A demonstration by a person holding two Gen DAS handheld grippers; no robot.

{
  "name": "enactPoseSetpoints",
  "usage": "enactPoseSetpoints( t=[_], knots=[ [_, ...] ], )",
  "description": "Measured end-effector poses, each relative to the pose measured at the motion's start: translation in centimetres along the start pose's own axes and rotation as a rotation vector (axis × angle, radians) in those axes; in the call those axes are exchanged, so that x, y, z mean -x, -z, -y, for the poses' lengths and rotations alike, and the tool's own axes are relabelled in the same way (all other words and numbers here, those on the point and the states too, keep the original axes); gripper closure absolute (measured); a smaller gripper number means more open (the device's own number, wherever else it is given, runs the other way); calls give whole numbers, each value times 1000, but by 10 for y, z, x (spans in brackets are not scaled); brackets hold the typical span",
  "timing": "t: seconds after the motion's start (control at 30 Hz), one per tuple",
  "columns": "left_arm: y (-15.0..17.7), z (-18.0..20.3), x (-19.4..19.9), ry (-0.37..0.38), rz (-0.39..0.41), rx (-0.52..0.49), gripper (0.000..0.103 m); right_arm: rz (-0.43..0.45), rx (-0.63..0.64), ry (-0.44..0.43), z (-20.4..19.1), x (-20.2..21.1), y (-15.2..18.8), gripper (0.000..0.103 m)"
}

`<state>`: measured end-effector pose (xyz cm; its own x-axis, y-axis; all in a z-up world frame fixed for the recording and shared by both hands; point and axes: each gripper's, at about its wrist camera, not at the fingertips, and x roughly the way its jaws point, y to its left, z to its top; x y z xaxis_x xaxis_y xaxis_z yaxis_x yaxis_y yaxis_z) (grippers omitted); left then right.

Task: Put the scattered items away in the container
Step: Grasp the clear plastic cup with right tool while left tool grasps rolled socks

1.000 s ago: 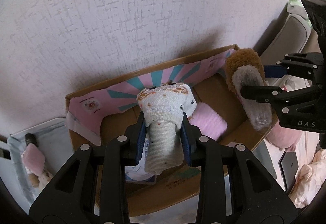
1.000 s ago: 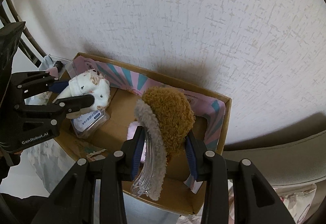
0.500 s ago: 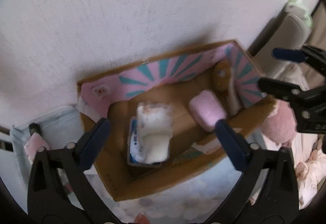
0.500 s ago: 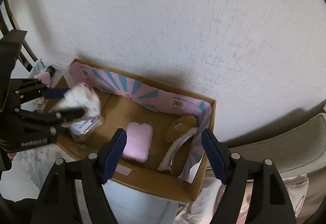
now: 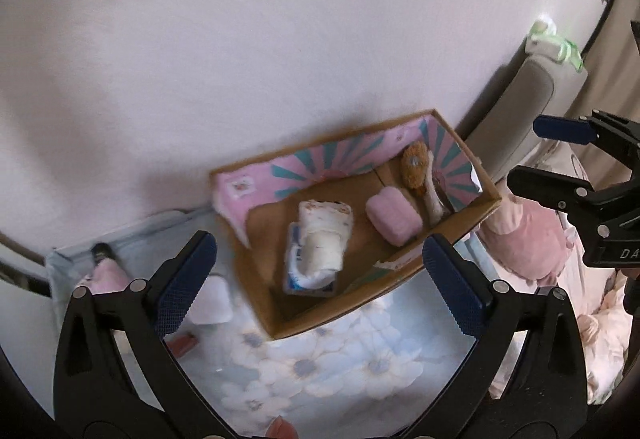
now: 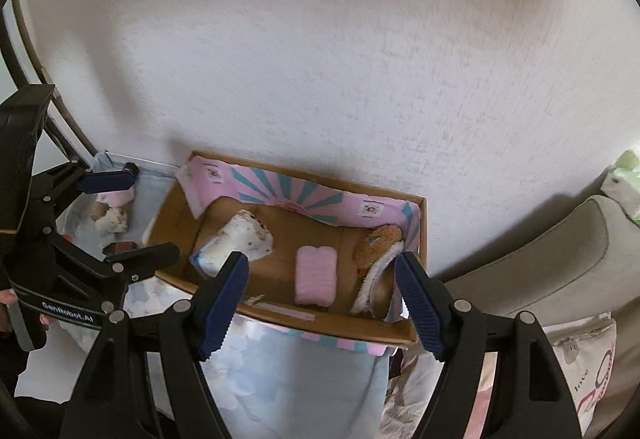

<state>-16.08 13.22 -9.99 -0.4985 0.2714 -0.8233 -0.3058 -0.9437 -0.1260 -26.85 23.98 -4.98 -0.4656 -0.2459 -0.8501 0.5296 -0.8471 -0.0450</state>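
While fingers (image 5: 188,279) gape empty | sock (image 5: 322,239), slipper (image 6: 378,259) lie in box (image 6: 280,327) below

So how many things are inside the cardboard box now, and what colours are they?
White: 1, the white sock
Pink: 1, the pink folded cloth
Brown: 1, the brown fuzzy slipper
White and blue: 1, the plastic packet under the sock
Total: 4 in the cardboard box
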Motion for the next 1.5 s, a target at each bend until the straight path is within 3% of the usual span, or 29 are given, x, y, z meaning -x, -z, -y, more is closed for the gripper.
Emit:
enactPoseSetpoints(
  t=[0.2, 0.33, 0.5, 0.63, 0.8, 0.97, 1.13, 1.3, 1.5],
  knots=[
    [2, -41, 64, -28, 112, 27, 0, 45, 19, 14, -33, 26, -9, 31],
    [11, -77, 105, -130, 172, 51, 0, 95, 17, -19, -58, 41, -16, 31],
    [28, -120, 134, -209, 218, 87, 0, 215, 56, -90, -97, 59, -21, 31],
    [49, -151, 138, -243, 213, 124, 0, 217, 112, -153, -135, 53, -23, 31],
    [86, -180, 109, -212, 157, 195, 0, 209, 171, -232, -180, 30, -9, 31],
    [123, -193, 58, -193, 83, 229, 0, 193, 166, -288, -223, -9, 27, 31],
    [144, -197, -4, -165, 48, 160, 2, 104, 93, -254, -255, -77, 68, 31],
    [157, -206, -55, -126, 17, 165, 9, 49, -6, -165, -258, -139, 99, 31],
    [162, -212, -90, -109, -14, 154, 18, 79, -55, -123, -257, -168, 103, 31]
  ],
)
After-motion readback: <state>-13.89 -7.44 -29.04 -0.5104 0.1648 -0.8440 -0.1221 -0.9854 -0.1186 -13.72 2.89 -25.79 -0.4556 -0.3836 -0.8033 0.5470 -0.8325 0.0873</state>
